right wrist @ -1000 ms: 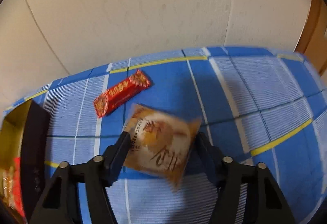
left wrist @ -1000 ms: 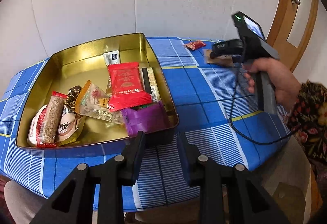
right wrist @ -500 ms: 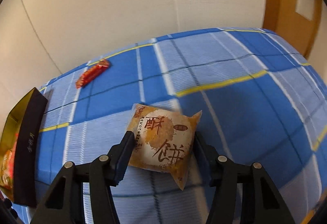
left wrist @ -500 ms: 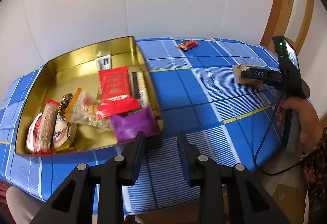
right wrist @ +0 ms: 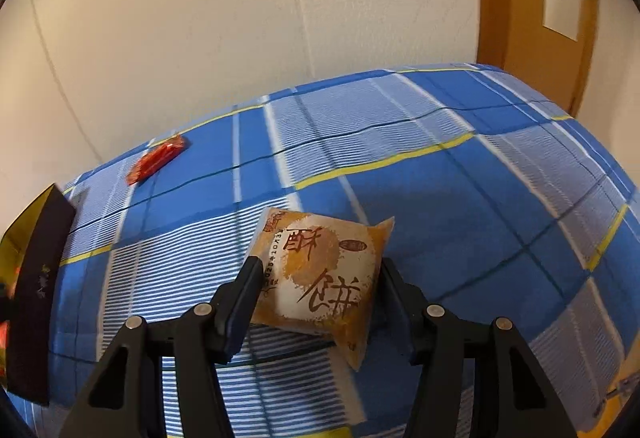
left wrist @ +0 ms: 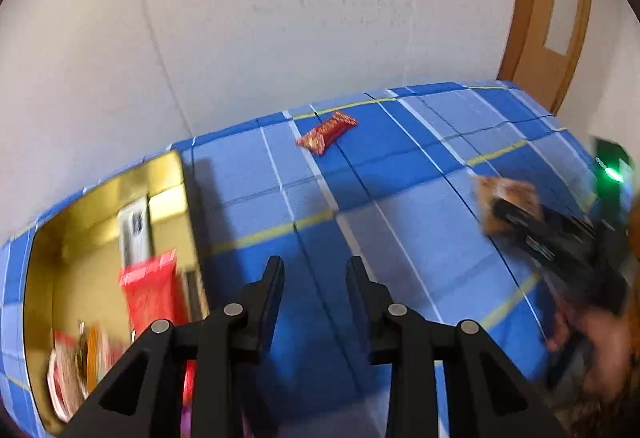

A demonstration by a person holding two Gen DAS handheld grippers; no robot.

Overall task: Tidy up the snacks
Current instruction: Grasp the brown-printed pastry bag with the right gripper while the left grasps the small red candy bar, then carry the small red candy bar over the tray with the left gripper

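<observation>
Blue checked cloth with white and yellow lines covers the counter (right wrist: 460,198), which stands against a pale wall beside a wooden door frame. At the counter's left end sits a gold tin (left wrist: 104,198), dark on the outside, holding a red packet (left wrist: 152,290), a white sachet and several other snack wrappers that are too blurred to name. The right gripper (right wrist: 320,278) is clamped on a tan pastry packet (right wrist: 320,274) printed with brown characters, one finger pressed to each side; whether the packet is off the cloth cannot be told. The left gripper (left wrist: 314,278) is partly spread with nothing between its fingers, over bare cloth just right of the tin. A small red candy wrapper (left wrist: 327,131) lies alone near the counter's far edge, well apart from both grippers and the tin.
</observation>
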